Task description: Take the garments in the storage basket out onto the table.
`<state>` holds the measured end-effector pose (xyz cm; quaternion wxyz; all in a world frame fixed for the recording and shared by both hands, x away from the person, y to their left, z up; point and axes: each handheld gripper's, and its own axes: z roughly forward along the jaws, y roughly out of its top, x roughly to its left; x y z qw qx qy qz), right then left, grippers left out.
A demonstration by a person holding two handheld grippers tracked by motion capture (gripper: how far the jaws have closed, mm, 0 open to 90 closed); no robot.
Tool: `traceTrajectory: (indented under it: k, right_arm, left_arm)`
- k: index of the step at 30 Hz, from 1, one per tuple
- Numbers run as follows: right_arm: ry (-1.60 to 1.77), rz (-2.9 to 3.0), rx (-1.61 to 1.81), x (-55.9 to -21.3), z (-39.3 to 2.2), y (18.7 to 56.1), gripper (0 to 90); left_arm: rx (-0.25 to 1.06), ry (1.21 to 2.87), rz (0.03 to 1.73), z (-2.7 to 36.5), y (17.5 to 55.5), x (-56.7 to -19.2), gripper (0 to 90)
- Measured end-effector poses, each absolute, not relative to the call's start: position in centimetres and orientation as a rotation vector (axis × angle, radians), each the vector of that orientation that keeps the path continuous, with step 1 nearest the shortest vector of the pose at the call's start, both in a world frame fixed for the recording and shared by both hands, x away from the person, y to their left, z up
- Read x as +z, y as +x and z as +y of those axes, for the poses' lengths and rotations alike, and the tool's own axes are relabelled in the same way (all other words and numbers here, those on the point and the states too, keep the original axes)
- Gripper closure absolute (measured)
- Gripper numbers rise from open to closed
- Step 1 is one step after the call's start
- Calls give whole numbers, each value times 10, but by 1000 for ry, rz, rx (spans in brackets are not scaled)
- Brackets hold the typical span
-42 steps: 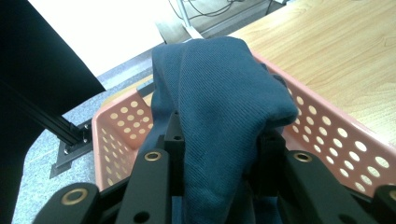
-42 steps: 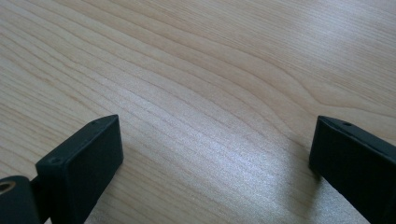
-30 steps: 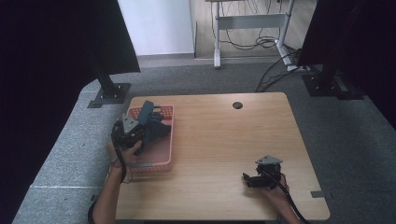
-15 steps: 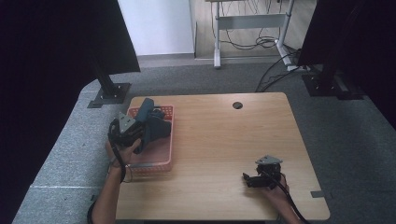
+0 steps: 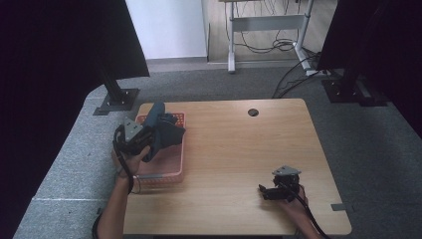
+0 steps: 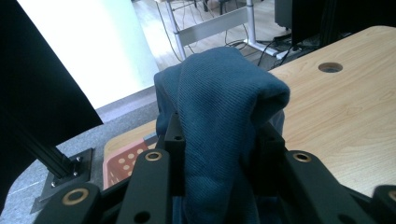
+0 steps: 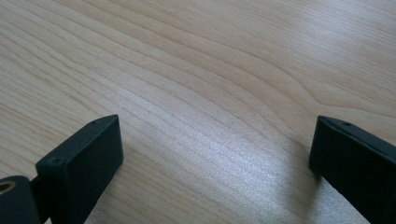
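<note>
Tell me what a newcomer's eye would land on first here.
First, the blue cloth pinched in the left gripper and lifted over the pink basket at the table's left edge. Then the right gripper, near the bare table's front right, with its jaws wide apart and nothing between them.

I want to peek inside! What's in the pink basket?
A blue cloth hangs over the pink basket, pinched by the left hand-held gripper. The basket's near end looks bare. The cloth hides whatever lies beneath it.
</note>
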<state>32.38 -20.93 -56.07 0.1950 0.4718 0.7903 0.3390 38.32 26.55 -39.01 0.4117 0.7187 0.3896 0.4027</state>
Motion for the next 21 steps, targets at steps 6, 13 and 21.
traceTrajectory:
  k: [6, 13, 21]
  right_arm:
    - [1323, 2214, 951, -561, -209, 324, 22]
    - [1324, 2215, 950, -561, -209, 324, 22]
    - [1323, 2216, 950, -561, -209, 324, 22]
  left_arm:
    - [1018, 1794, 969, 263, 381, -386, 656]
    - [1029, 1780, 956, 259, 379, -381, 655]
    - [1031, 1771, 943, 255, 378, -376, 655]
